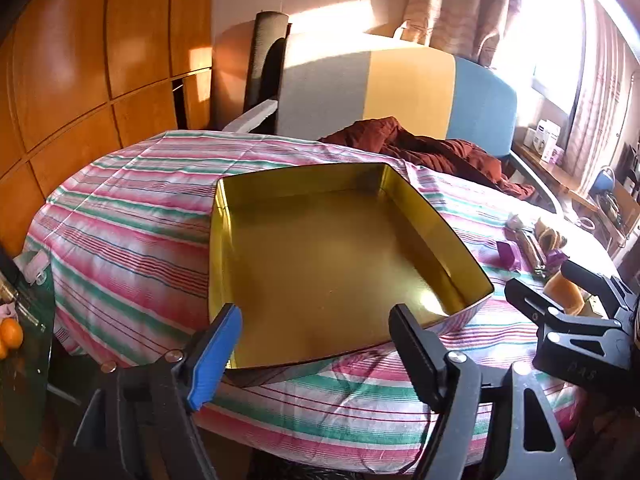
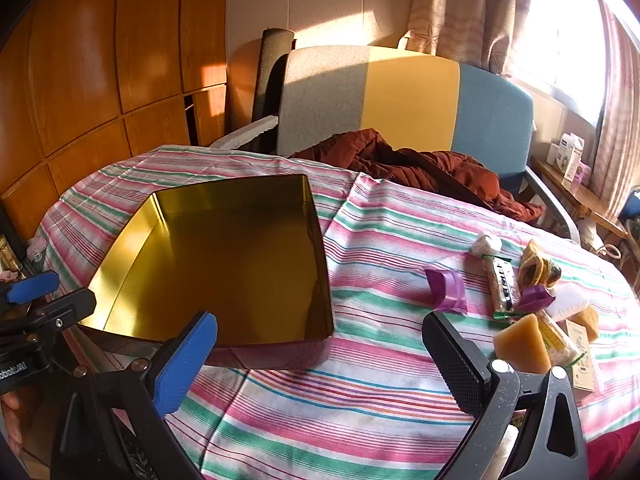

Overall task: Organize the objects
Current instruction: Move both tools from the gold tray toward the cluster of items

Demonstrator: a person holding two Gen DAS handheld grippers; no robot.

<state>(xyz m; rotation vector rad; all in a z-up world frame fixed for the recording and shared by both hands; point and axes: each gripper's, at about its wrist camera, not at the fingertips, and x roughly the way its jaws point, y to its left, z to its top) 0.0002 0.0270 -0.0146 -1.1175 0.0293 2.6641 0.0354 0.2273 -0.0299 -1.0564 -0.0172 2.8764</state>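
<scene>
- A striped cloth (image 2: 360,400) in pink, green and white covers the round surface, and both grippers hang over its near edge, tilted down toward it.
- The empty gold tin (image 2: 224,264), lid off, lies directly ahead of the left gripper (image 1: 316,344); its near wall sits between and just beyond that pair of fingers, which stand wide apart with nothing in them.
- From the right gripper (image 2: 320,356) the same tin lies ahead and to the left, its near right corner just past the blue-padded finger.
- The right fingers are also spread wide and empty, bare cloth between them.
- The loose items to be put away lie to the right of the right fingers, well apart from the tin: a yellow wedge-shaped block (image 2: 520,344) just beside the black finger, then a wrapped snack bar (image 2: 502,284) whose long axis runs away from the camera.
- Farther out are a purple ribbon-like scrap (image 2: 446,288), a second purple piece (image 2: 534,298) and a small white wrapped bundle (image 2: 486,245).
- Judged from this layout, the right hand is the nearer one to the pile, while the left is placed to steady the tin; the yellow block looks like the easiest first pick.
</scene>
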